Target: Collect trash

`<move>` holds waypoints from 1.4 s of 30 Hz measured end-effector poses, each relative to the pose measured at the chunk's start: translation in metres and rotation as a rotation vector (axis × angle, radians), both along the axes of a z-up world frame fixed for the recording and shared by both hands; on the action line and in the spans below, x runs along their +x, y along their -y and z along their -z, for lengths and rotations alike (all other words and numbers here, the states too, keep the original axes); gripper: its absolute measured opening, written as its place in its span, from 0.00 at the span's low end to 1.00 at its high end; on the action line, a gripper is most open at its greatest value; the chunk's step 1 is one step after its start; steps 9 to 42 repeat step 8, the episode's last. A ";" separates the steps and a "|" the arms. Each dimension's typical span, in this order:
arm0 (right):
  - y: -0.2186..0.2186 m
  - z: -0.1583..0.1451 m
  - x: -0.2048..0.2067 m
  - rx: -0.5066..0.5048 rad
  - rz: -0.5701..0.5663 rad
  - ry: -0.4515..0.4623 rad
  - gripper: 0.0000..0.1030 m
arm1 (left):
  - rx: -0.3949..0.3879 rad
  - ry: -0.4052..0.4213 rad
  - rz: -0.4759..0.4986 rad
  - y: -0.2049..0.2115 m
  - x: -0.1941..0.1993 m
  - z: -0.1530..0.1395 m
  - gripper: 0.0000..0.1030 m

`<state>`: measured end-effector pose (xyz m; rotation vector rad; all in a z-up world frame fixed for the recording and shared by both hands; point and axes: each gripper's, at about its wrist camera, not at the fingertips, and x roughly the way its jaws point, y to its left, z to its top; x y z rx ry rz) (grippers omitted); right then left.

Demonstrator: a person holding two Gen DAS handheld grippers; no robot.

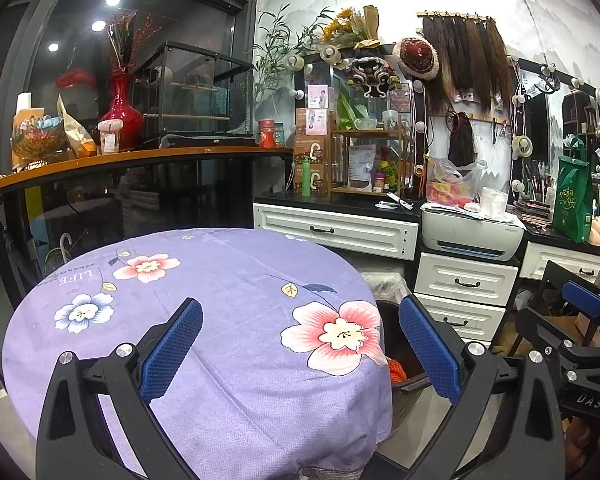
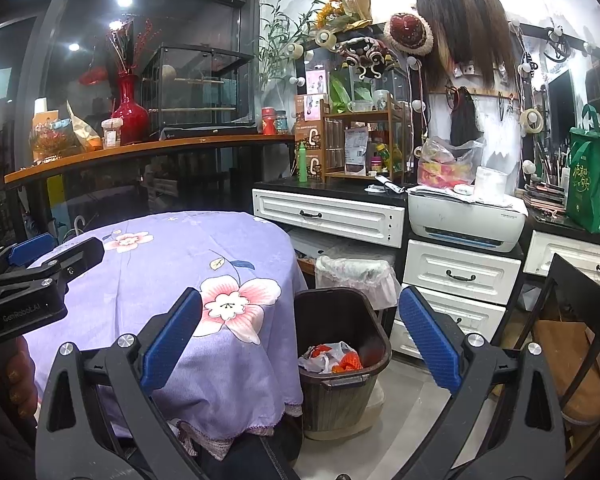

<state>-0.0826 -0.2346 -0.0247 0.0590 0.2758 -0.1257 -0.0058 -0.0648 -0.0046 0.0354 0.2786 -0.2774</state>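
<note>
A dark brown trash bin point(image 2: 340, 384) stands on the floor right of the round table point(image 2: 172, 264). Inside it lie a crumpled white plastic bag point(image 2: 320, 360) and orange netting point(image 2: 350, 361). In the left wrist view only the bin's edge point(image 1: 408, 392) and a bit of orange point(image 1: 396, 372) show past the tablecloth. My left gripper point(image 1: 300, 344) is open and empty above the purple floral tablecloth point(image 1: 220, 320). My right gripper point(image 2: 300, 340) is open and empty, above the table's right edge and the bin. The left gripper also shows at the left of the right wrist view point(image 2: 40, 264).
A second bin lined with a clear bag point(image 2: 356, 276) stands behind the brown one. White drawers point(image 2: 460, 276) and a printer point(image 2: 466, 220) line the wall. A dark chair point(image 2: 572, 340) stands at the right. A cluttered wooden shelf point(image 1: 140, 156) runs behind the table.
</note>
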 end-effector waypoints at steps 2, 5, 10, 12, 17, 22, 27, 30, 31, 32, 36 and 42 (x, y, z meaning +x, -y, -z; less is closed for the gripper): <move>0.000 0.000 -0.001 0.001 -0.001 -0.001 0.94 | 0.002 -0.003 -0.001 0.001 0.000 0.000 0.95; 0.001 0.000 0.000 0.002 -0.001 -0.002 0.94 | -0.002 -0.009 -0.003 0.001 0.001 0.000 0.95; 0.001 0.000 0.000 0.004 -0.003 -0.005 0.94 | -0.003 -0.012 -0.004 0.000 0.002 0.000 0.95; 0.001 0.000 0.000 0.004 -0.003 -0.005 0.94 | -0.003 -0.012 -0.004 0.000 0.002 0.000 0.95; 0.001 0.000 0.000 0.004 -0.003 -0.005 0.94 | -0.003 -0.012 -0.004 0.000 0.002 0.000 0.95; 0.001 0.000 0.000 0.004 -0.003 -0.005 0.94 | -0.003 -0.012 -0.004 0.000 0.002 0.000 0.95; 0.001 0.000 0.000 0.004 -0.003 -0.005 0.94 | -0.003 -0.012 -0.004 0.000 0.002 0.000 0.95; 0.001 0.000 0.000 0.004 -0.003 -0.005 0.94 | -0.003 -0.012 -0.004 0.000 0.002 0.000 0.95; 0.001 0.000 0.000 0.004 -0.003 -0.005 0.94 | -0.003 -0.012 -0.004 0.000 0.002 0.000 0.95; 0.001 0.000 0.000 0.004 -0.003 -0.005 0.94 | -0.003 -0.012 -0.004 0.000 0.002 0.000 0.95; 0.001 0.000 0.000 0.004 -0.003 -0.005 0.94 | -0.003 -0.012 -0.004 0.000 0.002 0.000 0.95; 0.001 0.000 0.000 0.004 -0.003 -0.005 0.94 | -0.003 -0.012 -0.004 0.000 0.002 0.000 0.95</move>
